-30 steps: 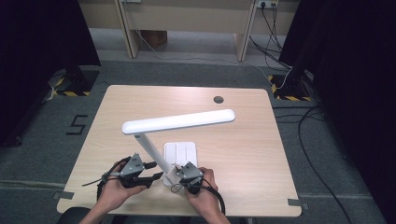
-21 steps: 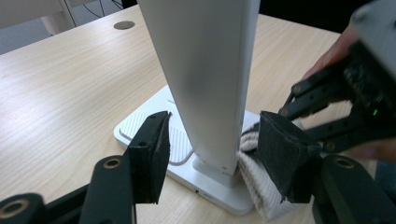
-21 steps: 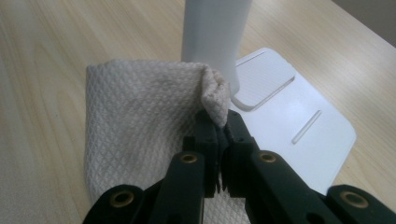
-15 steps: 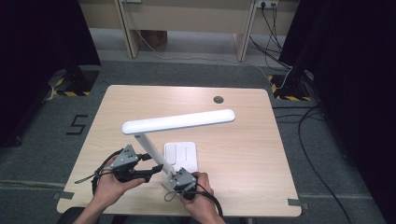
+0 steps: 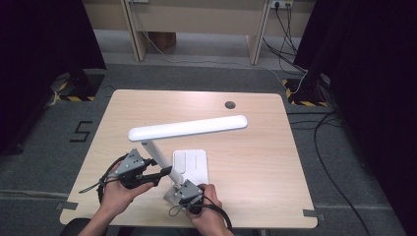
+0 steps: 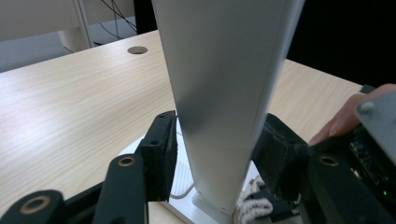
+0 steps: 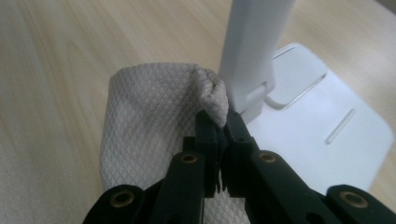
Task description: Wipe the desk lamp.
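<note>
Currently the left gripper (image 6: 212, 154) straddles the lamp stem (image 6: 224, 93); its jaws have just been closing, one pad against the stem, the other just beside it. The right gripper (image 7: 218, 122) is clamped on a fold of the cloth (image 7: 149, 121), pressing it against the stem foot on the lamp base (image 7: 322, 135), near the table's (image 5: 255, 157) front edge.

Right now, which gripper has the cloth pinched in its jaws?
The right gripper: its jaws are shut on a fold of the cloth beside the lamp base. The left gripper straddles the lamp's upright arm.
</note>
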Demonstrator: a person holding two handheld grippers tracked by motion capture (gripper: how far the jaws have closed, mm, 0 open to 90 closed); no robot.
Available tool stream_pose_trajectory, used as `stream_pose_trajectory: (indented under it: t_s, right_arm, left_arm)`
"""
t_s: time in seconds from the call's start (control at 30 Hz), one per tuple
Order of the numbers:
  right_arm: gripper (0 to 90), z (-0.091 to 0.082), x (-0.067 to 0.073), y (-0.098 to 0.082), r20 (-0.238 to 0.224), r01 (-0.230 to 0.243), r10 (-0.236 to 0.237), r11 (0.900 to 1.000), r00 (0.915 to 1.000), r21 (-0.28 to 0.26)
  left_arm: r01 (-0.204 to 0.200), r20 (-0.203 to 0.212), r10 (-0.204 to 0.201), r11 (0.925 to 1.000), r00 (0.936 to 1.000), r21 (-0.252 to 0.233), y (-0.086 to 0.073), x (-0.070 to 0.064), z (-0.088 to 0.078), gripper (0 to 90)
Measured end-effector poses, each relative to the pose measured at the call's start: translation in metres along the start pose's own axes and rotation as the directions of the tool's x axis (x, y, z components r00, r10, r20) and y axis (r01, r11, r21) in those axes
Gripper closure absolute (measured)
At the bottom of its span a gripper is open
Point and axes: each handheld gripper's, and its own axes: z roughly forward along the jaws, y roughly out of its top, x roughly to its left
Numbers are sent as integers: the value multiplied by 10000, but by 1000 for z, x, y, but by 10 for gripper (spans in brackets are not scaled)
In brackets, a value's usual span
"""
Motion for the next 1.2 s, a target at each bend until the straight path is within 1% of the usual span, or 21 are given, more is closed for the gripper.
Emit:
stream_pose_trajectory:
  t_s: [0.03,0.1,0.2,0.27,0.3,0.33,0.4,0.43,0.57,0.6,0.63,0.67,0.7,0.73,0.77,0.83,0.87,0.9,0.97,1.1,1.2]
  right_arm:
    - [874,2,1,-1,-79,19,-19,10000,10000,-22]
    - [874,3,1,-1,-67,-6,6,10000,10000,-16]
    - [874,3,-1,-1,-221,-184,184,9998,9996,3]
    - [874,3,-1,1,-226,-98,102,9998,9997,149]
    - [873,3,-1,2,-251,77,-71,9997,9997,251]
    - [874,3,-1,3,-264,57,-48,9994,9996,348]
    - [873,4,-3,4,-359,163,-151,9993,9992,324]
    - [874,4,-3,4,-369,33,-19,9993,9993,362]
    - [874,4,-4,4,-401,-36,50,9994,9992,331]
    - [874,4,-4,3,-434,-162,176,9993,9989,325]
    - [875,4,-7,3,-445,-157,167,9996,9989,219]
    - [875,3,-6,3,-524,-546,561,9981,9971,302]
    - [875,2,-8,2,-566,-597,613,9978,9965,293]
    - [874,2,-10,1,-543,-615,629,9977,9965,273]
    - [874,0,-10,0,-523,-853,874,9955,9948,413]
    - [874,-1,-16,-2,-459,-824,842,9958,9954,406]
    - [875,-2,-20,-4,-444,-925,944,9948,9945,428]
    - [874,-3,-21,-6,-345,-1155,1172,9921,9925,497]
    - [875,-4,-27,-9,-266,-1076,1091,9928,9937,526]
    - [875,-7,-32,-12,-106,-1272,1281,9897,9917,660]
    - [875,-9,-36,-14,68,-1327,1326,9881,9911,773]
  left_arm:
    - [4,-3,-4,10000,10000,-11,0,0,0,521]
    - [-3,-41,3,10000,10000,-54,-1,-1,2,533]
    - [73,-108,-74,9999,9999,-142,-2,-2,3,536]
    - [159,-145,-162,9997,9998,-172,-1,-3,3,535]
    - [205,-144,-208,9996,9997,-176,-1,-3,3,533]
    - [248,-179,-252,9994,9995,-230,-1,-3,3,533]
    - [298,-235,-304,9992,9993,-264,-1,-3,3,553]
    - [373,-217,-379,9989,9990,-285,-1,-2,3,556]
    - [375,-292,-381,9990,9988,-224,0,-3,3,560]
    - [388,-296,-395,9990,9988,-242,0,-3,3,561]
    - [404,-290,-411,9989,9987,-238,0,-3,3,562]
    - [408,-295,-415,9989,9987,-241,0,-3,3,563]
    - [390,-303,-397,9990,9988,-235,0,-3,3,563]
    - [367,-317,-373,9991,9988,-196,0,-3,2,563]
    - [362,-298,-368,9991,9989,-222,0,-3,3,562]
    - [344,-289,-350,9992,9990,-209,0,-3,3,562]
    - [320,-285,-325,9993,9991,-200,0,-3,3,562]
    - [301,-292,-307,9994,9991,-189,0,-3,3,561]
    - [298,-294,-303,9994,9991,-185,0,-3,3,561]
    - [283,-328,-288,9995,9990,-155,0,-4,2,561]
    - [283,-333,-288,9995,9990,-143,1,-4,3,561]
